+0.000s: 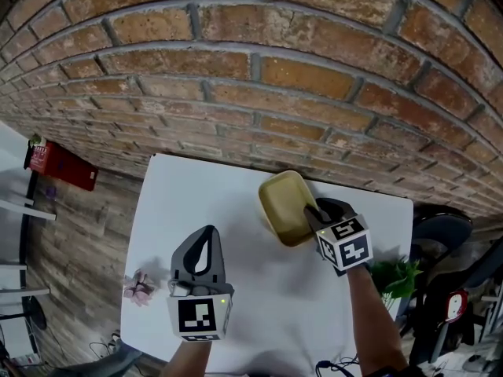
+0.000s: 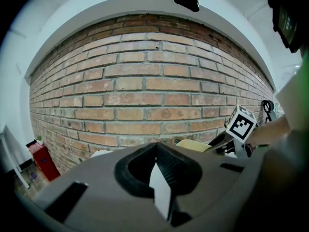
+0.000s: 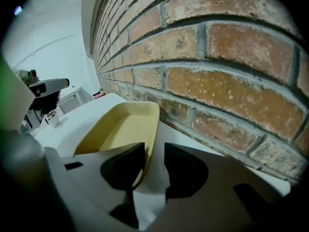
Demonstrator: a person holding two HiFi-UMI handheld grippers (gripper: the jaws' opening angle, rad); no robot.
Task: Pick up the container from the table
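Container (image 1: 284, 203) of pale yellow plastic, shallow and oblong with rounded corners, resting open side up on the white bench (image 1: 196, 195) near the bench's far edge, close to the brick wall (image 1: 251, 77). The right hand-held gripper (image 1: 313, 210) points downward at the container's near right rim. In the right gripper view its jaws stand moderately apart and straddle the container's (image 3: 120, 127) side wall: the left jaw is inside the tray against the wall, the right jaw is outside, and a strip of bench shows between wall and right jaw. The pads do not clamp. The left hand-held gripper (image 1: 206, 234) is over the bench's near left part, well apart from the container, its jaw tips together and nothing between them. A small pink object (image 1: 140, 287) lies at the bench's left edge.
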